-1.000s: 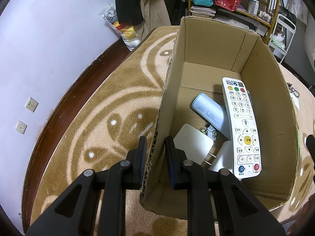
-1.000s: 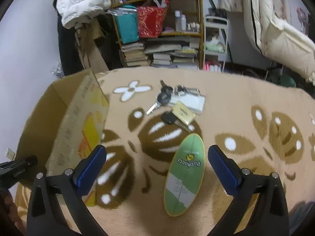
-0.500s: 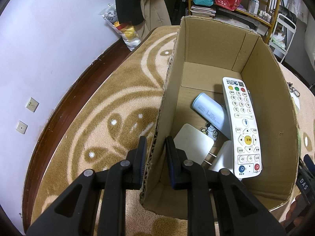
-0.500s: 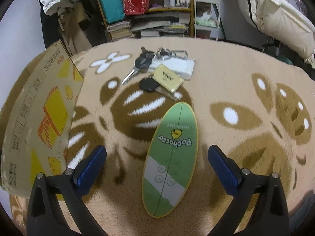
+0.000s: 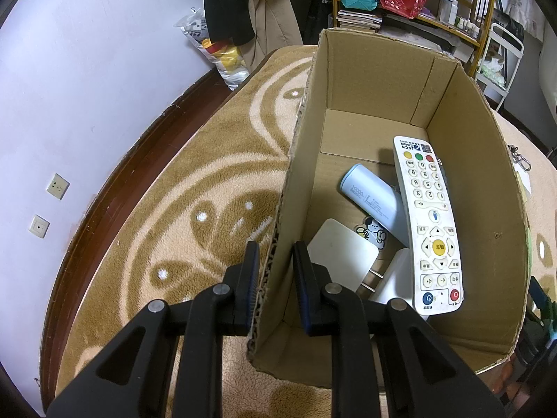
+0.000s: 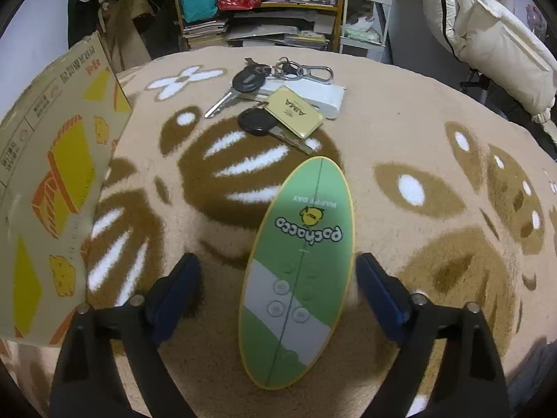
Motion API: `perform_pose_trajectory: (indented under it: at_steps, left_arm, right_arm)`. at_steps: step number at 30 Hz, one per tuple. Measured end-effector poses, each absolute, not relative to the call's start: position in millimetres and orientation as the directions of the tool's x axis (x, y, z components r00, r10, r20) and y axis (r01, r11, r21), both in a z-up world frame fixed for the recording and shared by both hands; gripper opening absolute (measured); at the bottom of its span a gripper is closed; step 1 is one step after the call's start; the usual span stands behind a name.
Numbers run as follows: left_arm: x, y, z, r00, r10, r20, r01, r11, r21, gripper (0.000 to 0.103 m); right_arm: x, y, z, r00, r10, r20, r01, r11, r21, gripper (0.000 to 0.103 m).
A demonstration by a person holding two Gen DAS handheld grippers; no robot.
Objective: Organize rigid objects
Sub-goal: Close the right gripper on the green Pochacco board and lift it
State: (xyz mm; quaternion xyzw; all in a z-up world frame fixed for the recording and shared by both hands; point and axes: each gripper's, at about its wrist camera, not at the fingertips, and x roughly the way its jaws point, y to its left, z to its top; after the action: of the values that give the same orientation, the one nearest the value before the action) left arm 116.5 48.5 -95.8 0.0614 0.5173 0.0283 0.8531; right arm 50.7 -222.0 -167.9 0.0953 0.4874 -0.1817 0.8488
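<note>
The green oval board (image 6: 299,264), a little surfboard-shaped thing with "pochacco" and a yellow cartoon dog printed on it, is lying flat on the beige-and-brown patterned rug (image 6: 417,139). It sits right between the fingers of the right tool (image 6: 276,278), which are spread wide apart, one on either side of its lower half, and neither one is touching it as far as I can see.

Just past the far tip of the board there's a bunch of keys (image 6: 257,104): two black-headed keys, a gold tag and a carabiner ring, all resting against a white flat case (image 6: 313,92).

Off to the left stands the cardboard box (image 5: 463,160), open on top, with yellow and orange print on its outer side. The left tool (image 5: 273,271) is clamped on the box's left wall, one finger outside and one inside. Inside the box: a white remote (image 5: 430,230) leaning along the right side, a pale blue power bank (image 5: 369,196) partly under it, a white charger plug (image 5: 339,259) with its prongs showing, and a small dog sticker or charm (image 5: 374,233) between them.

Behind the rug there's a cluttered shelf (image 6: 264,10) with books, bottles and bags.
</note>
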Motion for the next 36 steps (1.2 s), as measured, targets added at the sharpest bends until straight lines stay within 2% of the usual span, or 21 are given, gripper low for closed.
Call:
perform_pose_trajectory:
  at_steps: [3,8,20,36]
  left_arm:
    - [116.5,48.6,-95.7,0.463,0.113,-0.879,0.016,0.991,0.136,0.019]
    - [116.4,48.3,-95.6,0.463,0.112,-0.879,0.015,0.991,0.135,0.019]
    - [116.7,48.4,-95.7,0.463,0.112,-0.879,0.015,0.991,0.134,0.019]
    - [116.9,48.4,-95.7,0.463,0.112,-0.879,0.015,0.991,0.134,0.019]
  right_arm:
    - [49.0,-222.5,-166.8,0.454,-0.233,-0.860,0.410,0.911,-0.030,0.088]
    - [46.7,-226.7,-163.1,0.453,-0.267,-0.851,0.433,0.900,-0.051,0.063]
    - [40.1,-234.3,-150.5,0.513,-0.213,-0.831,0.454,0.889,0.053,0.061]
    - [49.4,-198.1,-109.2,0.637,-0.129,-0.760,0.319,0.942,0.108,0.061]
